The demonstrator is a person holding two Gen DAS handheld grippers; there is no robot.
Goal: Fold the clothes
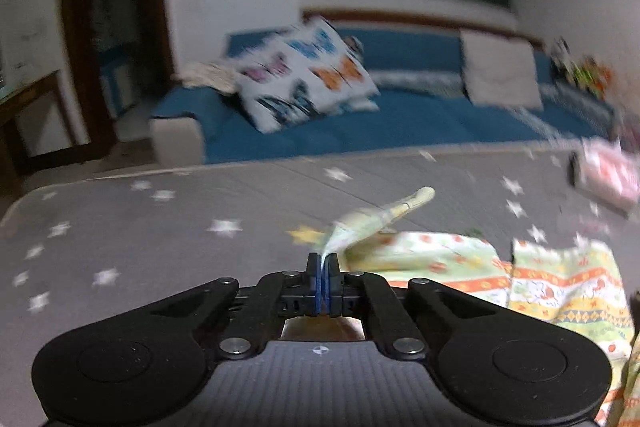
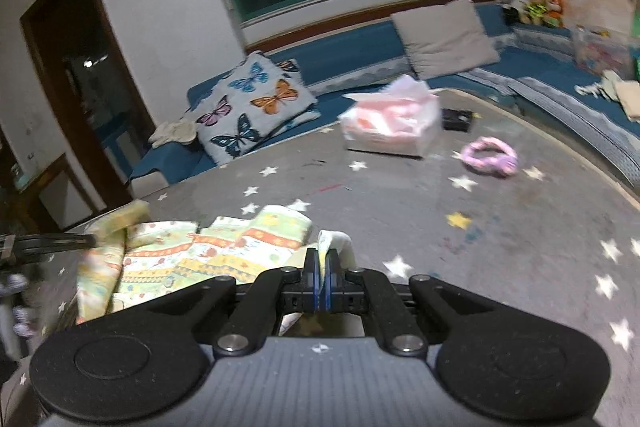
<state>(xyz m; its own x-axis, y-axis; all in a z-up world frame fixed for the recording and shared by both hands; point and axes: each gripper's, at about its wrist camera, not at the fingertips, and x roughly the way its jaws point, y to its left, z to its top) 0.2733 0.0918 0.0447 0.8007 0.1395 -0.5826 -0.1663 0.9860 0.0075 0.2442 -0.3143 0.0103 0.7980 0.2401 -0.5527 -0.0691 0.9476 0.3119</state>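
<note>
Just ahead of the left gripper, its tips pinch an edge of the little patterned garment. To its right, the right gripper pinches another edge. The cloth lies rumpled, so most folding is left.

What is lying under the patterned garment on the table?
The patterned garment lies on a grey star-print table cover. Both the left gripper and right gripper pinch its edges. Whether anything else lies beneath the cloth cannot be seen.
</note>
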